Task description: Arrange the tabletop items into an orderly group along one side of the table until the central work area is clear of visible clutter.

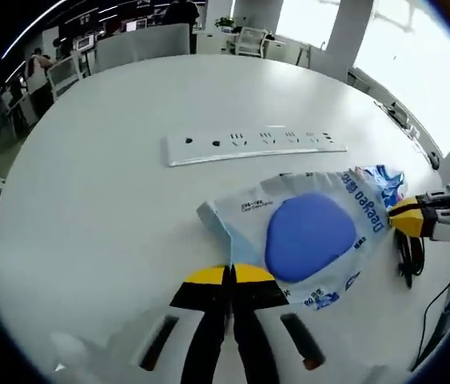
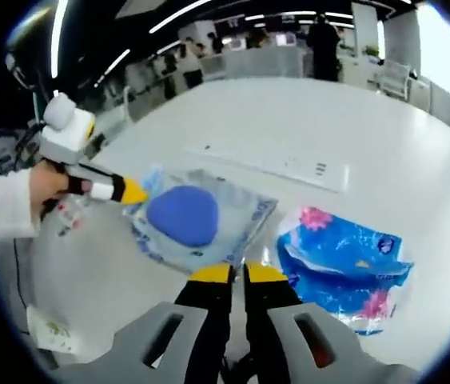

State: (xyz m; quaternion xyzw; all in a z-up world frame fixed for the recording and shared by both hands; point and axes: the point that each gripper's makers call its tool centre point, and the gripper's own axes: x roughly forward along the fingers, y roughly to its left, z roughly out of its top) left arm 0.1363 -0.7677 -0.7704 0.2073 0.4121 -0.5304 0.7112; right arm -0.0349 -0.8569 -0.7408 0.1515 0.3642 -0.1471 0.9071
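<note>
Left gripper view: the left tongs (image 1: 230,276), jaws closed together, are pinching the near edge of a clear packet (image 1: 300,232) holding a blue pad (image 1: 310,234), lying on the white desk (image 1: 129,208) below a power strip (image 1: 252,144); the right tongs (image 1: 396,216) are gripping its far end. Right gripper view: a blue floral packet (image 2: 348,268) is lying just right of the clear one.

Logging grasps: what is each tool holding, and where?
Both tools, left and right, pinch the clear pouch with the blue pad, at opposite edges.
</note>
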